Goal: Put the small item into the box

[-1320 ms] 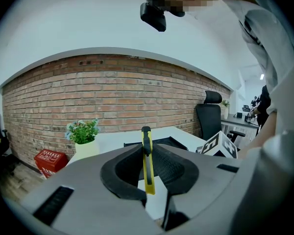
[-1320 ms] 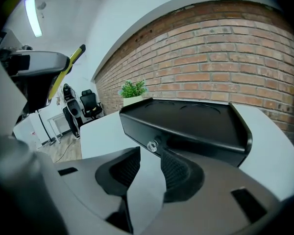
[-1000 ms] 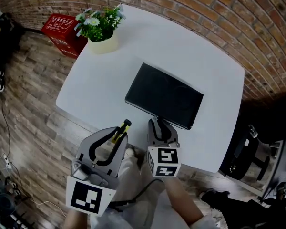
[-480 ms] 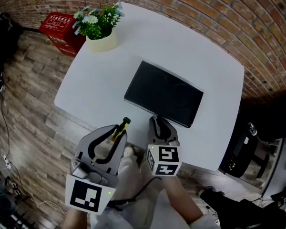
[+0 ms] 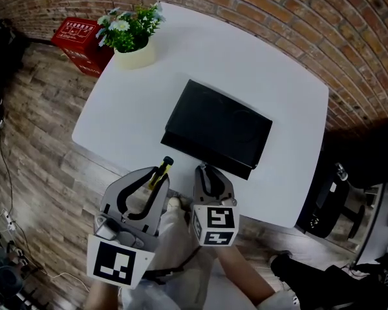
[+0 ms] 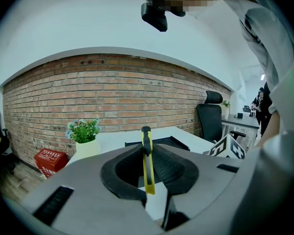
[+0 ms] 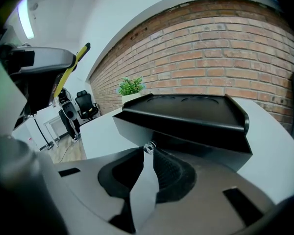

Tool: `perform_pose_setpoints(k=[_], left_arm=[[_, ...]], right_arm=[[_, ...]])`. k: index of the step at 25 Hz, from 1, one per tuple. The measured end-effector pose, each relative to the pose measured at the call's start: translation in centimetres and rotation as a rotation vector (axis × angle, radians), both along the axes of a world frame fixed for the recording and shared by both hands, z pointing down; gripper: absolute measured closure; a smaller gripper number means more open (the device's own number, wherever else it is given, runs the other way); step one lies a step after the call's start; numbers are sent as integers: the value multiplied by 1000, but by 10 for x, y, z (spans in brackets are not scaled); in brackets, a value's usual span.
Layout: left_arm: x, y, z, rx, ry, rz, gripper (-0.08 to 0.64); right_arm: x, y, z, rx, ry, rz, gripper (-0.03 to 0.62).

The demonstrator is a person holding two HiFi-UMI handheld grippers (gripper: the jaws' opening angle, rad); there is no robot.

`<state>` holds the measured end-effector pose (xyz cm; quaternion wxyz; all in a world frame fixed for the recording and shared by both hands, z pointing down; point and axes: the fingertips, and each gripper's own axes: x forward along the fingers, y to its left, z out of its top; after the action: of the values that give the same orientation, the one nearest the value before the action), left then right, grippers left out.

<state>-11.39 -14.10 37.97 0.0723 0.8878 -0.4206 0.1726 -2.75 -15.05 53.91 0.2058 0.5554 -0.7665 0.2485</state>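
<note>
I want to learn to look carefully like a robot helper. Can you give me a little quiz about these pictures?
1. What does the left gripper hold in its jaws?
A) a spoon
B) a yellow knife
C) a ball
2. True or false: the plant stands on top of the black box.
3. Fill in: the right gripper has its jaws shut on a small shiny ____, right in front of the black box.

Key: 1 B. 2 False, it stands on the white table. 3 ring.
</note>
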Motion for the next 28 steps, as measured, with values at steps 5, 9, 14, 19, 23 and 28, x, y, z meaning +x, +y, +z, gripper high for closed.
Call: perform_pose_setpoints(k=[5,9,14,19,23,28], left_arm=[[2,4,1,-11,31,-28,491],[6,8,0,-2,22,-17,491],[8,11,1,-6,24,-20,491],[8,16,3,-8,26,-15,491],[10,17,4,-7,26,-13,491],[13,17,-1,5,37,-11,491]], right_arm=[[-8,18,0,-11,-7,-5,509],[-11,33,2,-26,-18,-13,509],[-17,46,4,-34,-25,-29,511],[-21,58,6,-45,-32,-39,511],[-23,60,6,-48,-64,-49,511],[-25,63,2,-60,-137,-59,509]])
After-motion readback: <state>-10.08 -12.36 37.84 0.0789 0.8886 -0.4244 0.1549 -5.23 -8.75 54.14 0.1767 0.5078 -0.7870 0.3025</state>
